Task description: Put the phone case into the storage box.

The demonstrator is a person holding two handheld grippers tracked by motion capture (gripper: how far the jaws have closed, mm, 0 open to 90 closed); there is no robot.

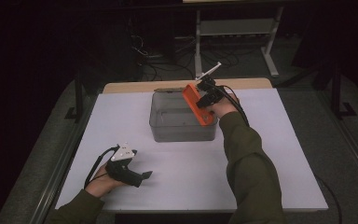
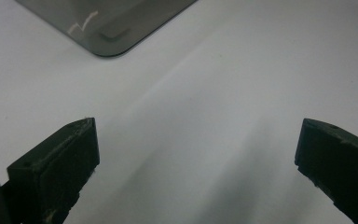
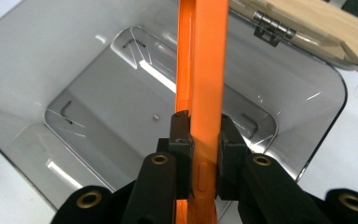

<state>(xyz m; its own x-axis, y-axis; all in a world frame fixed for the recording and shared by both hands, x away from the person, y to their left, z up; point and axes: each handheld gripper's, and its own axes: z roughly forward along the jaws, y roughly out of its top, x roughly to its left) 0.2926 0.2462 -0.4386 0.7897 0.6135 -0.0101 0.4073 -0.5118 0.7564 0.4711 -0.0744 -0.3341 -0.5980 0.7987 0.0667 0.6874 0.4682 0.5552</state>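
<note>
The right gripper [image 3: 199, 135] clamps a flat orange plastic phone case [image 1: 198, 105], tilted over the right end of the clear grey plastic bin [image 1: 168, 133] — lower it centred, clear of the rim. The left gripper [image 2: 196, 154] rests open, near left.

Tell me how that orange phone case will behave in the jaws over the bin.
The orange case, pinched on its thin edges by the right gripper, keeps straight, so probably fairly stiff. Smooth glossy sides may slip. It looks thin, likely light.
</note>
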